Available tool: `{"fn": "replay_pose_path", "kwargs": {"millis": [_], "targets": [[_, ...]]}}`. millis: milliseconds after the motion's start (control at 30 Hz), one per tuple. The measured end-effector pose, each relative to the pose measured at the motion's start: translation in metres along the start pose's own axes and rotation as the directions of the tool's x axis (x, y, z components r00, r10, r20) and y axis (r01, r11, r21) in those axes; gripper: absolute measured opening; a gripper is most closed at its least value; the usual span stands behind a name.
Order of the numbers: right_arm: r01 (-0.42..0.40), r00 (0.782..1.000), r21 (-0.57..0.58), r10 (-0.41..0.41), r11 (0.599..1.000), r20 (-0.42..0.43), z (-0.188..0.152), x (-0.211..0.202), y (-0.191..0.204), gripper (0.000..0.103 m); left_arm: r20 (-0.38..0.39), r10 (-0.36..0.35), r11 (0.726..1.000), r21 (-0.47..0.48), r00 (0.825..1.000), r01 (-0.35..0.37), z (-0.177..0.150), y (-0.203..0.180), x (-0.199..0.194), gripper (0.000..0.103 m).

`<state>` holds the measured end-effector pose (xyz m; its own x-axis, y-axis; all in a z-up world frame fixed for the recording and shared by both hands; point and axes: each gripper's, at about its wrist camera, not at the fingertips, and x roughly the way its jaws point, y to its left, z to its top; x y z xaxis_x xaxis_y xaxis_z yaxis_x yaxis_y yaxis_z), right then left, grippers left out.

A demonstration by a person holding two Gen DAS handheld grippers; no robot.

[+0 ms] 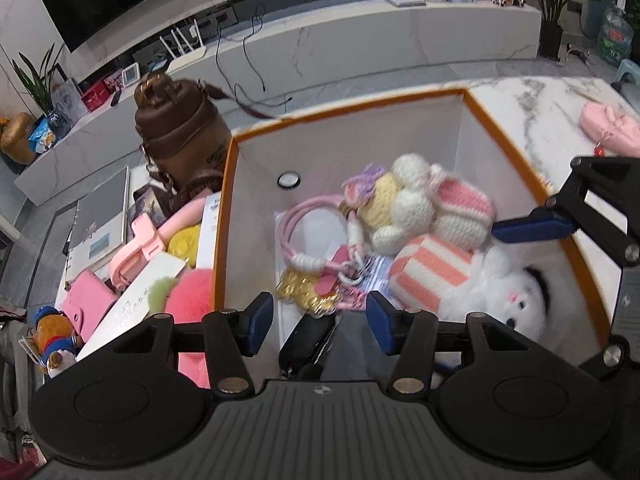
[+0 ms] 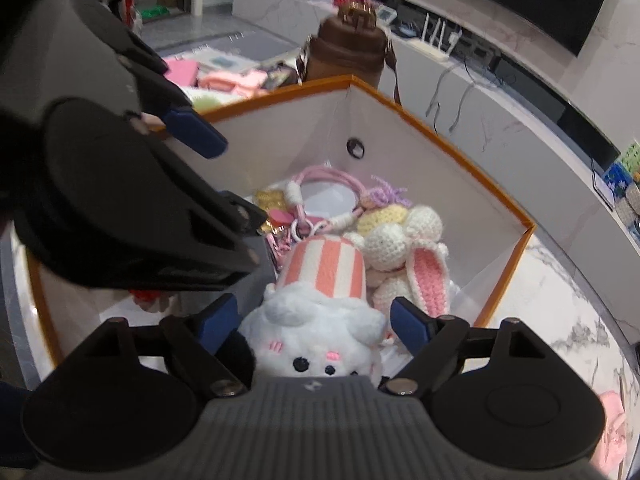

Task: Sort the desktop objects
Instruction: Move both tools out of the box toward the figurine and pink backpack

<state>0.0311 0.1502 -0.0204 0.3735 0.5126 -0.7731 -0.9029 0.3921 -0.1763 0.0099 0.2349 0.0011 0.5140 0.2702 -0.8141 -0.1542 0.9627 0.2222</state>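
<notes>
A white box with an orange rim holds a white plush toy with a pink-striped hat, a crocheted bunny, a pink cord with keychains and a gold charm. My left gripper is open above the box's near side, over a black object. My right gripper is open, its pads on either side of the white plush. It shows at the right of the left wrist view.
Left of the box lie a brown bottle bag, pink cases, a pink pompom, booklets and a small bear toy. A pink pouch lies on the marble table to the right.
</notes>
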Motion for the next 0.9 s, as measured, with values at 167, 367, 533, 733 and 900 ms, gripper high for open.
{"fn": "replay_pose_path", "kwargs": {"millis": [167,367,533,733,900], "targets": [[-0.015,0.999,-0.001,0.015,1.000,0.030,-0.009,-0.019,-0.007,0.087,0.034,-0.013,1.000,0.006,0.999,0.013,0.006,-0.011,-0.010,0.061],[-0.027,0.997,0.011,0.026,1.000,0.069,-0.019,-0.042,-0.022,0.089,0.102,-0.045,0.999,0.005,0.994,0.044,0.018,-0.030,-0.024,0.061],[-0.049,0.994,0.060,0.043,0.997,0.097,-0.032,-0.057,-0.038,0.090,0.172,-0.101,0.995,0.010,0.980,0.101,0.031,-0.053,-0.038,0.061],[-0.040,0.996,0.096,0.031,0.995,0.089,-0.055,-0.070,-0.059,0.090,0.193,-0.134,0.991,0.058,0.972,0.125,0.044,-0.085,-0.039,0.061],[-0.030,0.997,0.117,0.021,0.993,0.081,-0.070,-0.079,-0.076,0.090,0.187,-0.163,0.985,0.085,0.969,0.150,0.048,-0.105,-0.035,0.061]]}}
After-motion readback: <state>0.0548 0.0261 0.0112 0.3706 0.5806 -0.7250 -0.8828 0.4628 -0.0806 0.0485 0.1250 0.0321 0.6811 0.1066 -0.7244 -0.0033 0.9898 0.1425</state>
